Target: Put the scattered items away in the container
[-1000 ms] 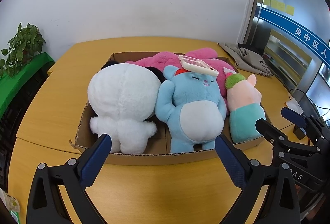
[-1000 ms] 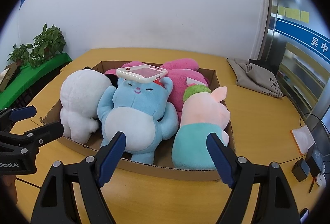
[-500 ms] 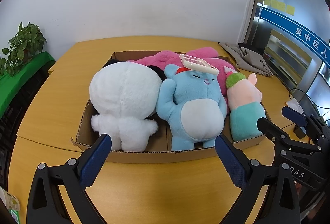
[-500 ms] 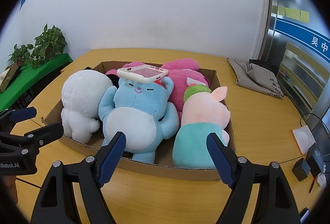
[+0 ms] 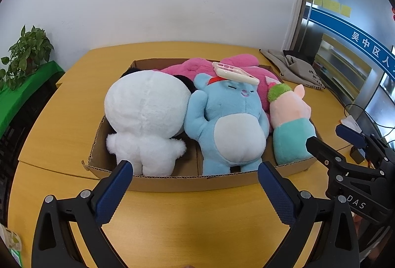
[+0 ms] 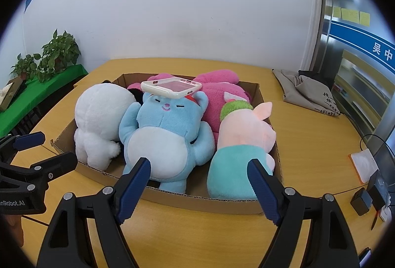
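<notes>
All 4 plush toys and the phone case [image 6: 171, 87] sit in the cardboard box [image 5: 187, 181], directly ahead of both grippers. The left gripper [image 5: 195, 184] and right gripper [image 6: 198, 181] hover spread wide and empty, each near the box's front wall.

The box [image 5: 187, 182] is matt brown corrugated cardboard with a raw fluted edge. The worktop [image 5: 185, 218] looks like smooth yellow wood laminate with a faint sheen. The white plush [image 5: 145, 107], blue plush [image 5: 229, 120] and pink plush [image 6: 222, 92] are fuzzy fleece. The phone case [image 6: 170, 87] is glossy plastic. Gripper pads [image 6: 134, 190] are ribbed blue.
</notes>
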`<state>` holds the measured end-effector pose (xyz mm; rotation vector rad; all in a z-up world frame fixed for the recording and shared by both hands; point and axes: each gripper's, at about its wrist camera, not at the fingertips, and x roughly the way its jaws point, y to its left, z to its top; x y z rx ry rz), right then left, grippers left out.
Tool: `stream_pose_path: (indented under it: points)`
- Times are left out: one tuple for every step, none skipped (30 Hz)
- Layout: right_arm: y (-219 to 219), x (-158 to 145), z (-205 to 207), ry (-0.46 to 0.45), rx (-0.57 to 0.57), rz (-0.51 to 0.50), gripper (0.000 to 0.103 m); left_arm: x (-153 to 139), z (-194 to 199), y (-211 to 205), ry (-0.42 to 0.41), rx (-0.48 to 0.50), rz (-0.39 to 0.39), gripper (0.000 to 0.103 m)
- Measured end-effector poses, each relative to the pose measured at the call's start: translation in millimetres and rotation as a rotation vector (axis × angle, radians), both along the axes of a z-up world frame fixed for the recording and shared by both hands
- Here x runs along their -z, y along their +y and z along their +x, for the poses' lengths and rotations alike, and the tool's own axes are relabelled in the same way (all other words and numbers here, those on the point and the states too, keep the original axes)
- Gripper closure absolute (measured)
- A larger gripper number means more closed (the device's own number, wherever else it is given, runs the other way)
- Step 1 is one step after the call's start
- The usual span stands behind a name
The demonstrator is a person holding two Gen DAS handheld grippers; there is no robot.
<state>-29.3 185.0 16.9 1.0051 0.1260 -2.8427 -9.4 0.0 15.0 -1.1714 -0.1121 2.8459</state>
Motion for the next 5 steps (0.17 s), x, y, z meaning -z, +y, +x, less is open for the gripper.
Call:
stream_pose_path:
  points:
    - [0.2, 0.2, 0.0, 0.0, 0.0, 0.0, 0.022, 0.0, 0.3, 0.5, 0.001, 0.001, 0.001, 0.0]
    - [0.4, 0.4, -0.1, -0.001, 0.0, 0.0, 0.022, 0.0, 0.8, 0.6, 0.003, -0.003, -0.002, 0.0]
    - [0.5, 0.6, -0.2, -0.001, 0.0, 0.0, 0.022, -0.2, 1.3, 0.8, 0.005, -0.011, -0.009, 0.0]
    - [0.5, 0.8, 0.0, -0.002, 0.0, 0.0, 0.022, -0.2, 1.8, 0.9, 0.007, -0.021, -0.019, 0.0]
    - [0.5, 0.8, 0.3, -0.002, 0.0, -0.001, 0.022, -0.1, 2.1, 0.9, 0.009, -0.028, -0.027, 0.0]
